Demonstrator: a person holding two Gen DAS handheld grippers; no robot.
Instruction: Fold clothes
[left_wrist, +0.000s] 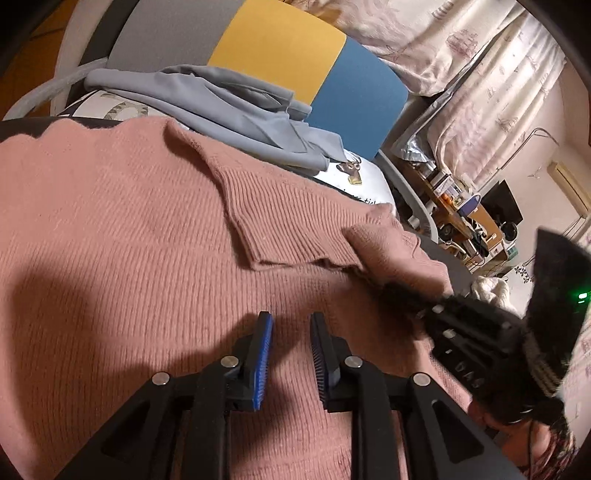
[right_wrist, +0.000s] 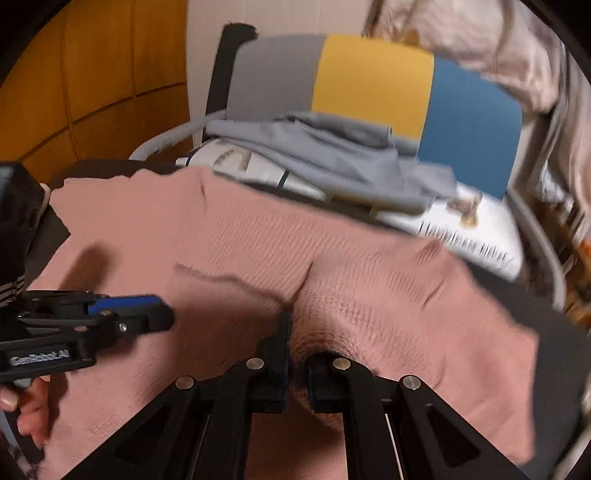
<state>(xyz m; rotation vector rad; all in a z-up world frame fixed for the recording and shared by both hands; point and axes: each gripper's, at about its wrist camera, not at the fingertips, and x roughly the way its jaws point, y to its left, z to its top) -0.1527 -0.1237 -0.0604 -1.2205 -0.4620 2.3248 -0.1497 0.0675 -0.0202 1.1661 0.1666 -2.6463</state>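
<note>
Your right gripper (right_wrist: 297, 354) has its jaws pinched on a fold of the pink sweater (left_wrist: 129, 229), spread flat on the dark surface (right_wrist: 554, 354), to carry it over, while your left gripper (left_wrist: 291, 354) hovers part-open and empty, ready to smooth.

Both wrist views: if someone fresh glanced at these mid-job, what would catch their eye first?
The pink knit sweater fills the foreground of both views, spread flat with one part folded over its middle. The right gripper is shut on a bunched fold of it, while the left gripper hovers over the knit with nothing between its blue pads. Behind, a grey garment lies heaped on a chair with a grey, yellow and blue backrest.
</note>
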